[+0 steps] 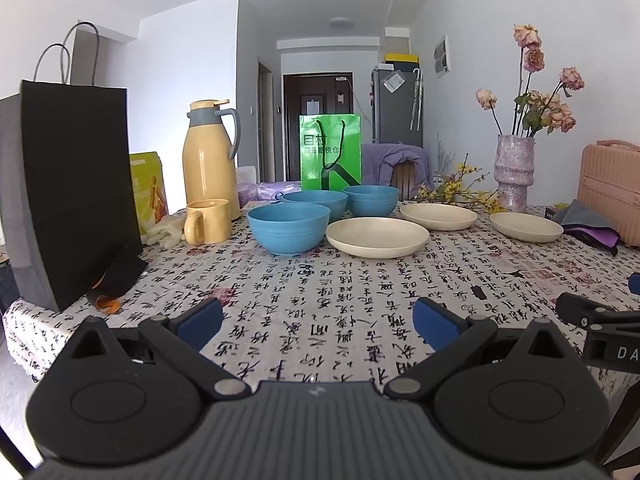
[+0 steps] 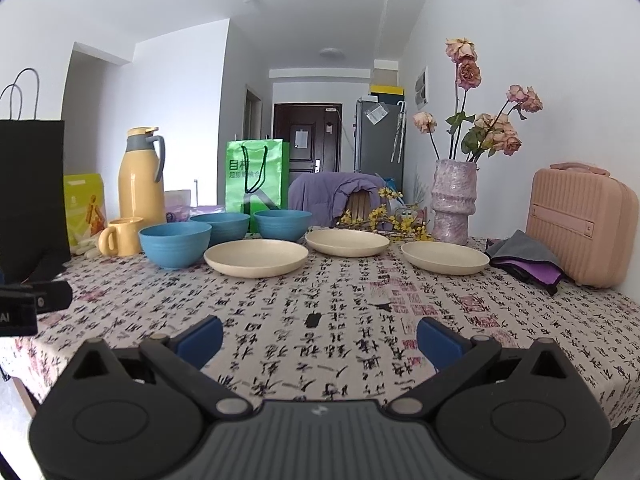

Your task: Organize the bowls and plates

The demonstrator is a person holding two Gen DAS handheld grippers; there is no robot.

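Observation:
Three blue bowls stand apart on the calligraphy tablecloth: a near one (image 1: 289, 227) (image 2: 175, 245), a middle one (image 1: 316, 201) (image 2: 221, 227) and a far one (image 1: 371, 200) (image 2: 282, 224). Three cream plates lie to their right: near (image 1: 377, 237) (image 2: 256, 257), middle (image 1: 438, 216) (image 2: 347, 242) and right (image 1: 526, 227) (image 2: 444, 258). My left gripper (image 1: 318, 326) is open and empty over the table's near edge. My right gripper (image 2: 320, 338) is open and empty, to the left gripper's right. Part of the right gripper shows in the left wrist view (image 1: 600, 320).
A black paper bag (image 1: 68, 184) stands at the left. A yellow thermos (image 1: 210, 156), yellow mug (image 1: 208, 221) and green bag (image 1: 330, 152) stand behind the bowls. A vase of dried flowers (image 2: 454, 200), folded cloths (image 2: 524, 260) and a pink case (image 2: 580, 224) are at the right.

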